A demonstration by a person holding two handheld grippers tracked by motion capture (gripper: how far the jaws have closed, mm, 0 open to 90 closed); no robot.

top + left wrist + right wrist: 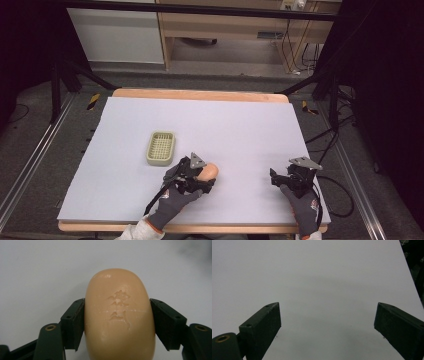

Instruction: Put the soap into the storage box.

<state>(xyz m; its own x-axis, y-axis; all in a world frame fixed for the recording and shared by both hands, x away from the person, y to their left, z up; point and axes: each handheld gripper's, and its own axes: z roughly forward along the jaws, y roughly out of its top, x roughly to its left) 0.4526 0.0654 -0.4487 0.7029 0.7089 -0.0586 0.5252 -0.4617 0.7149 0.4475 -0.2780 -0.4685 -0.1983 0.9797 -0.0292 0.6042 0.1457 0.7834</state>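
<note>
Counter (pixel 240 125): pale grey sheet over a wooden top, wood edge exposed along the far and near sides. Room beyond is dark; grey floor with rails at 9 and 3 o'clock, black frame legs at the far corners, a wooden cabinet (pixel 225 25) at 12 o'clock, loose cables at 2 o'clock. Tray (pixel 161 148), pale green with a slotted floor, sits at 9 o'clock from counter centre, apart from everything else. Soap (pixel 208 171), tan oval bar with stamped characters on top, lies at 6 o'clock near the front edge, just past the tray at its 4 o'clock. Left gripper (pixel 202 176) clenched on the soap, one jaw against each long side. Right gripper (pixel 276 179) at 4 o'clock, jaws spread wide, bare sheet between them.
</note>
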